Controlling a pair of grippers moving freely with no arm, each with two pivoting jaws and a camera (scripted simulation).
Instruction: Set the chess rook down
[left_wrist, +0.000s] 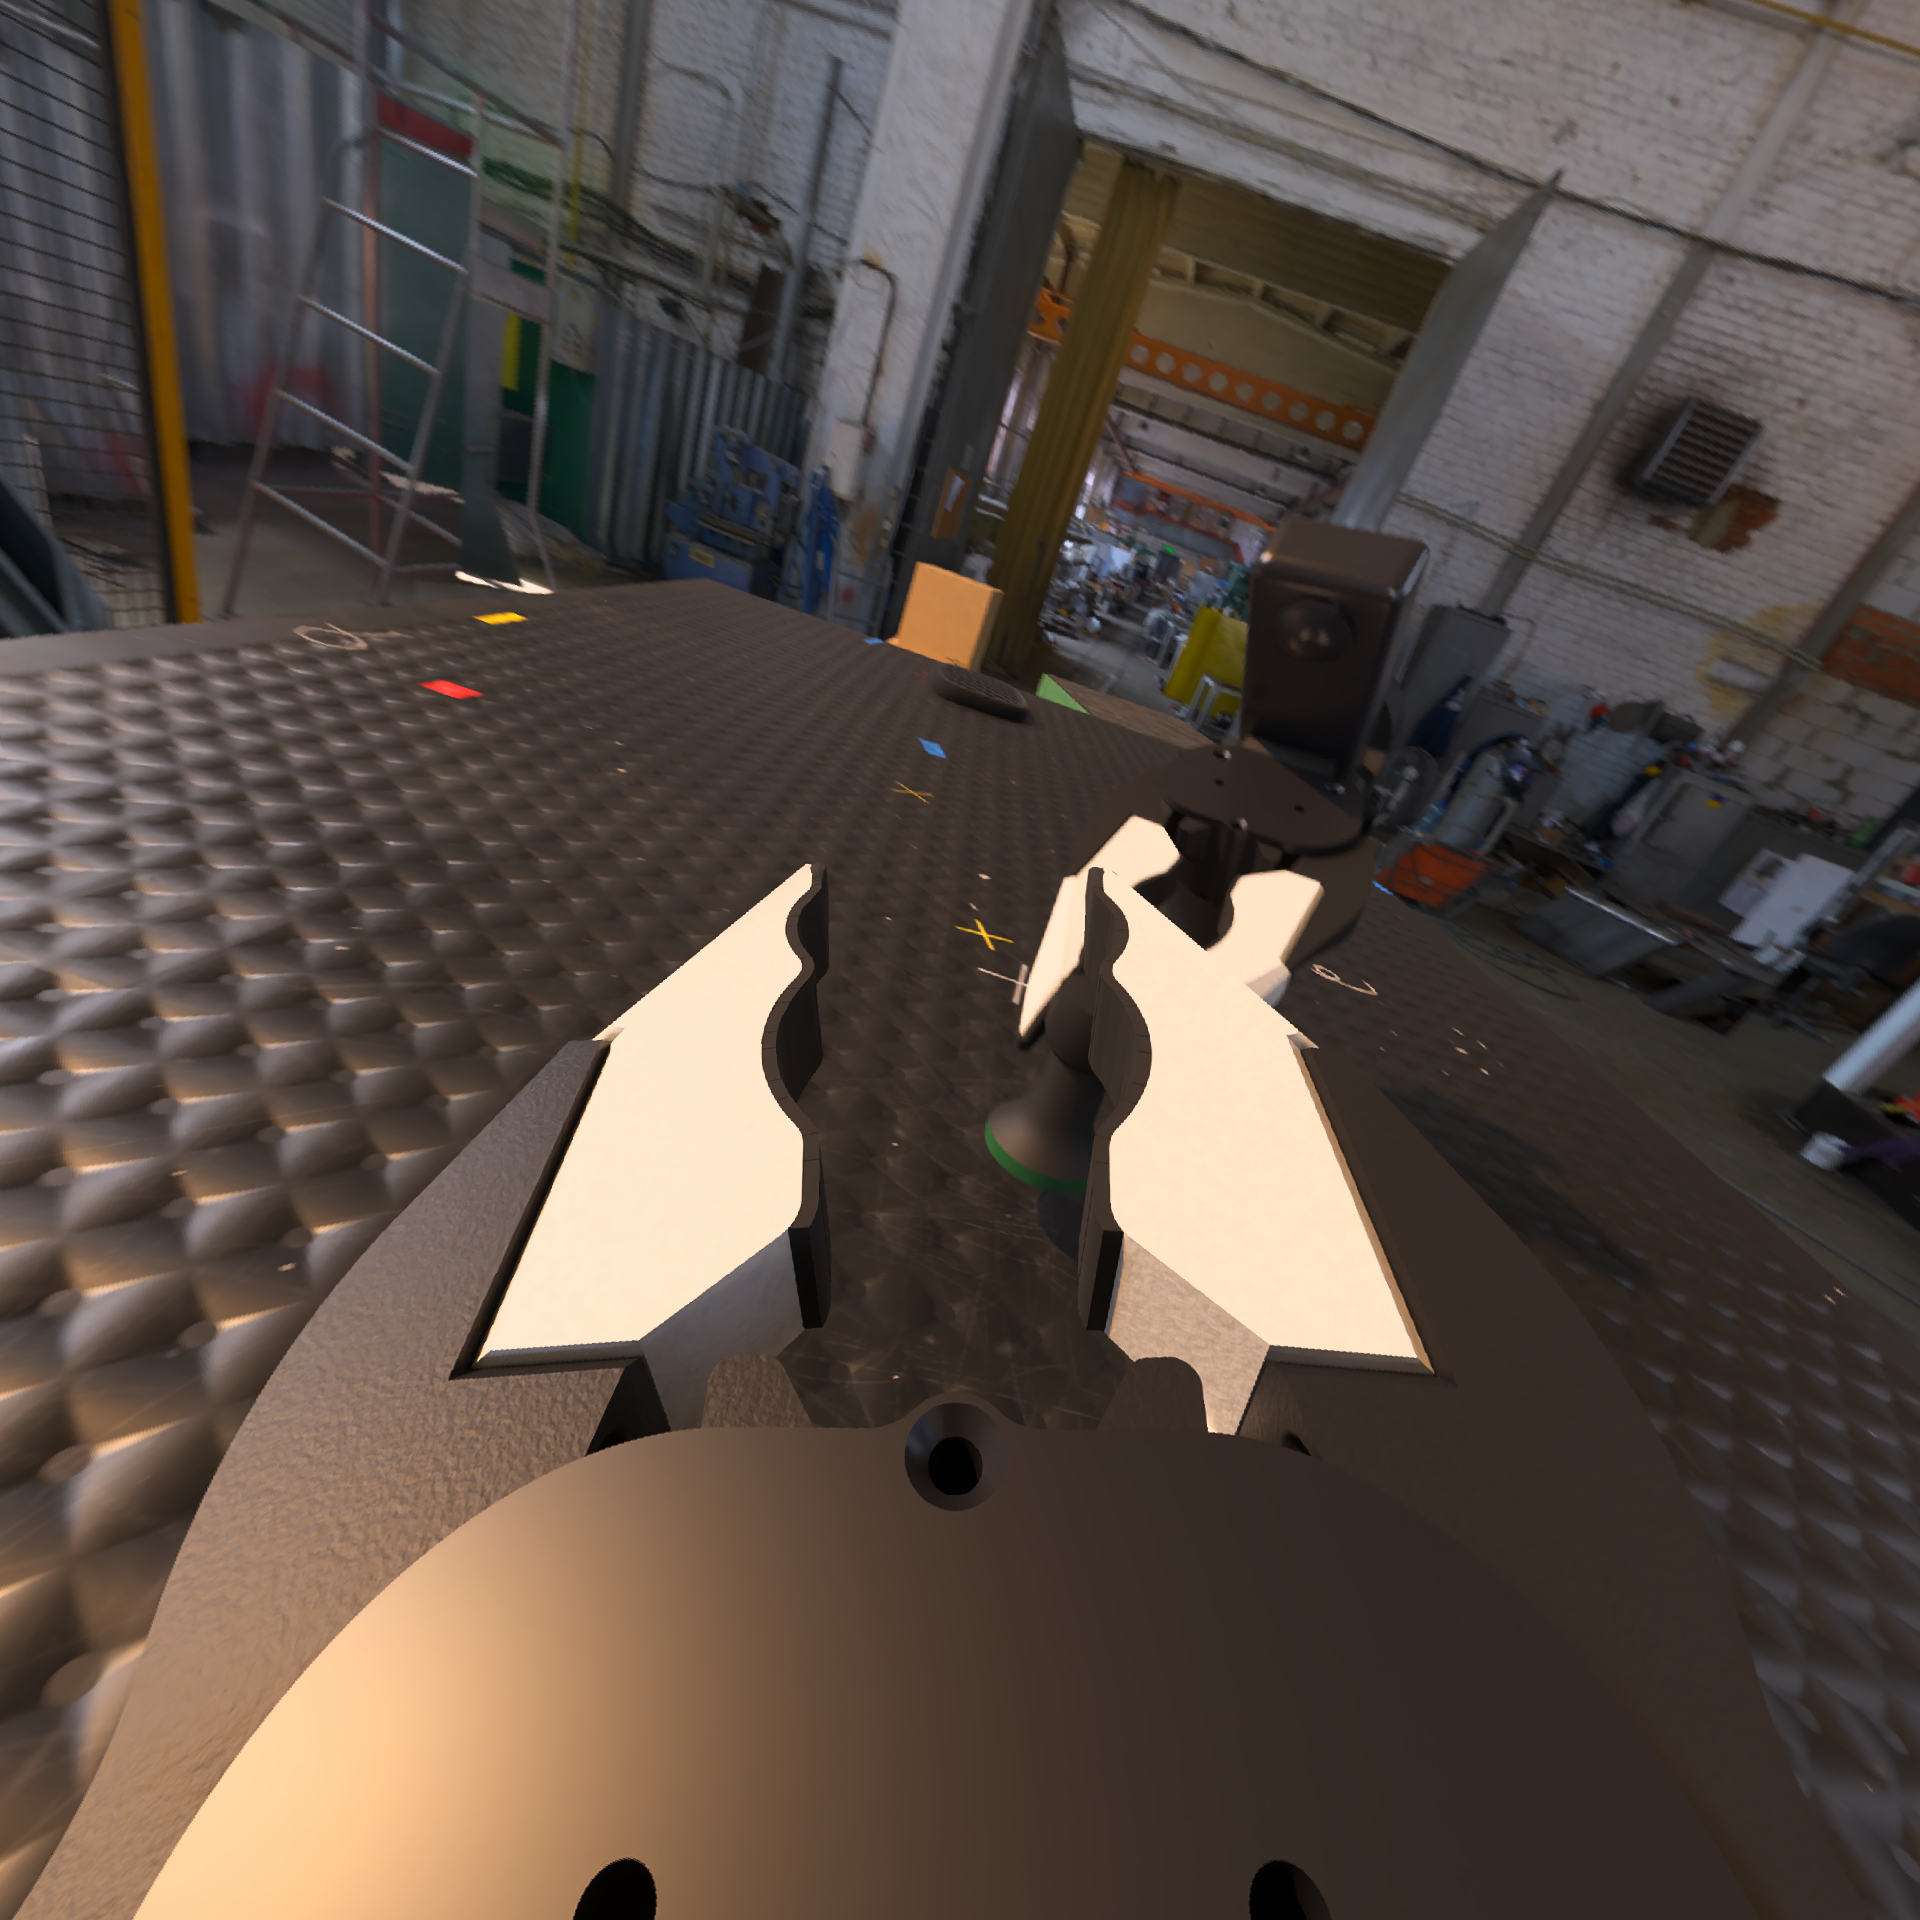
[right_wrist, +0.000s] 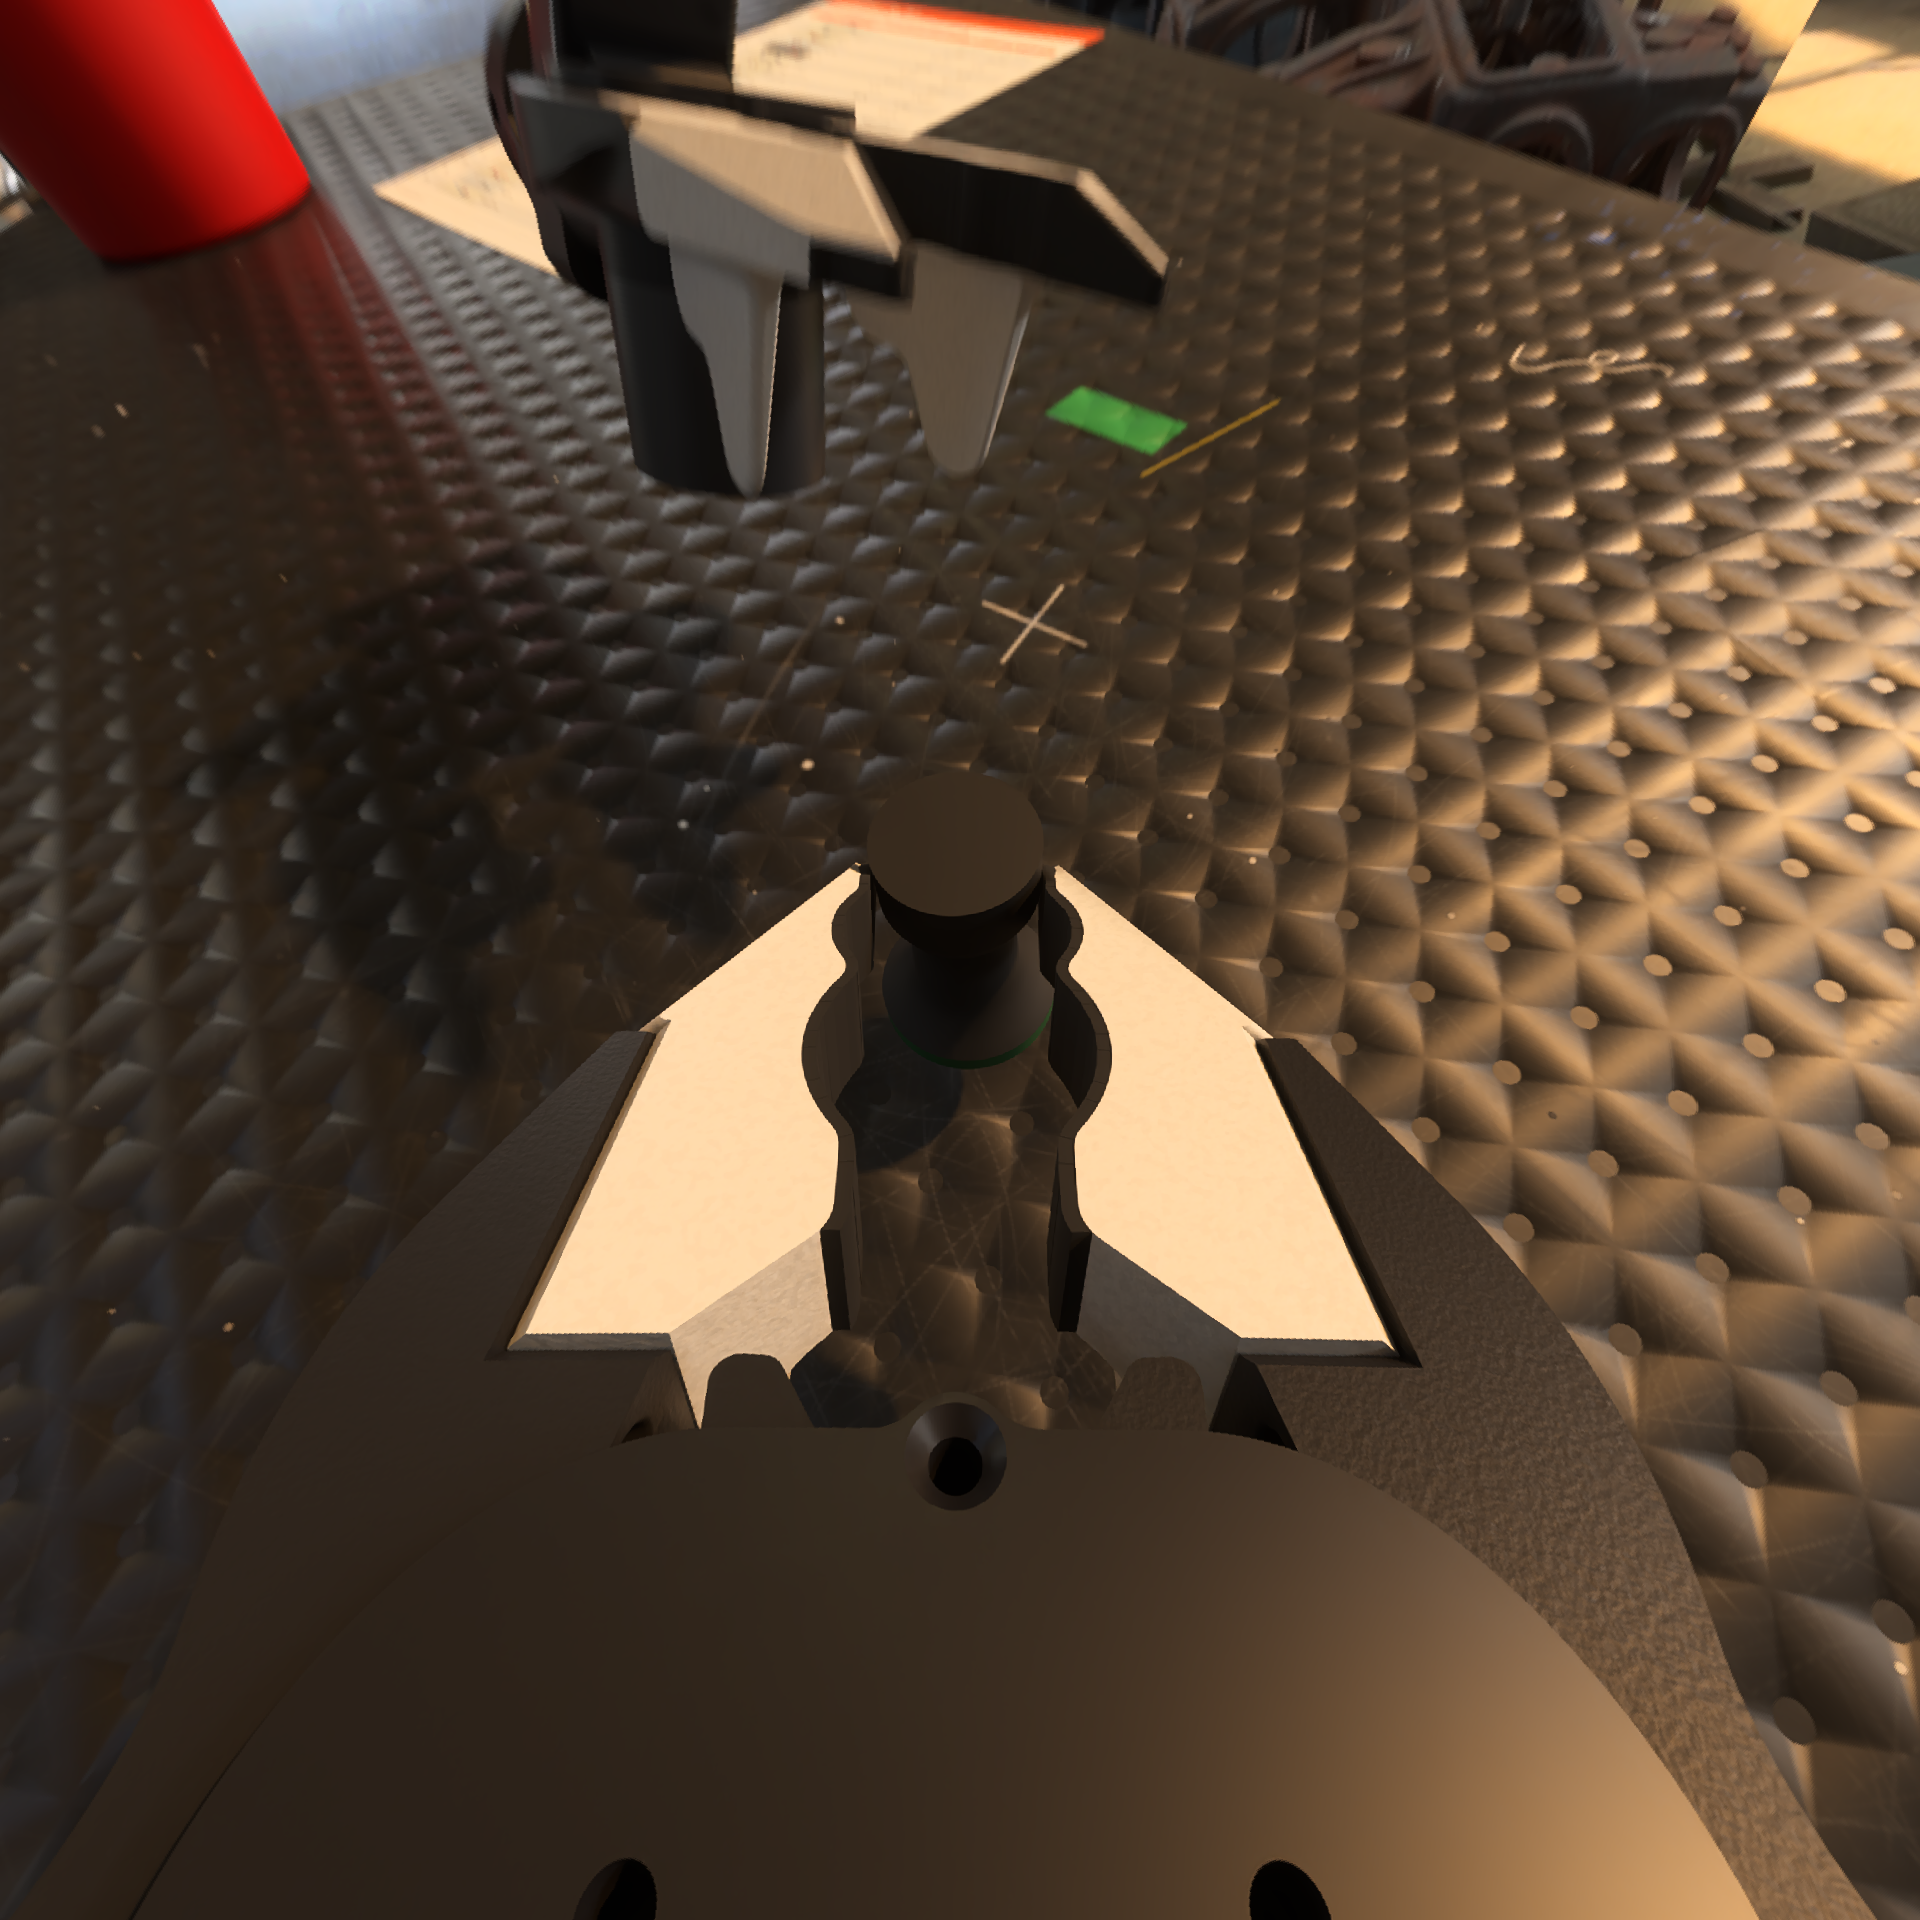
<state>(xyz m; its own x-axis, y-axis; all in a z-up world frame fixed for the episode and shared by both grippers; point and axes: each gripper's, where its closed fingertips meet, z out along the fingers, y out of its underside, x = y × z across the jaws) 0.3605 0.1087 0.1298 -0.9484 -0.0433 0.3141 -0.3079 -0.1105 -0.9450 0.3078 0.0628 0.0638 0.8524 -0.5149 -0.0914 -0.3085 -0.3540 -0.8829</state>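
Note:
The dark chess rook (right_wrist: 956, 935) with a green felt rim stands upright between the fingertips of my right gripper (right_wrist: 954, 878), which is shut on its upper part. Its base hangs just above the studded metal table (right_wrist: 1455, 831), with a shadow under it. In the left wrist view the rook (left_wrist: 1044, 1127) shows beside my left gripper's right finger, held by the right gripper's white fingers (left_wrist: 1262, 925). My left gripper (left_wrist: 951, 894) is open and empty, facing the right one; it also shows in the right wrist view (right_wrist: 857, 436), above the table.
A red cylinder (right_wrist: 135, 125) stands at the far left, with paper sheets (right_wrist: 914, 62) and a dark cart model (right_wrist: 1507, 83) behind. A green patch (right_wrist: 1117, 419) and a white cross (right_wrist: 1034, 623) mark the table. An orange box (left_wrist: 945, 613) and a dark disc (left_wrist: 982, 691) sit at the far edge.

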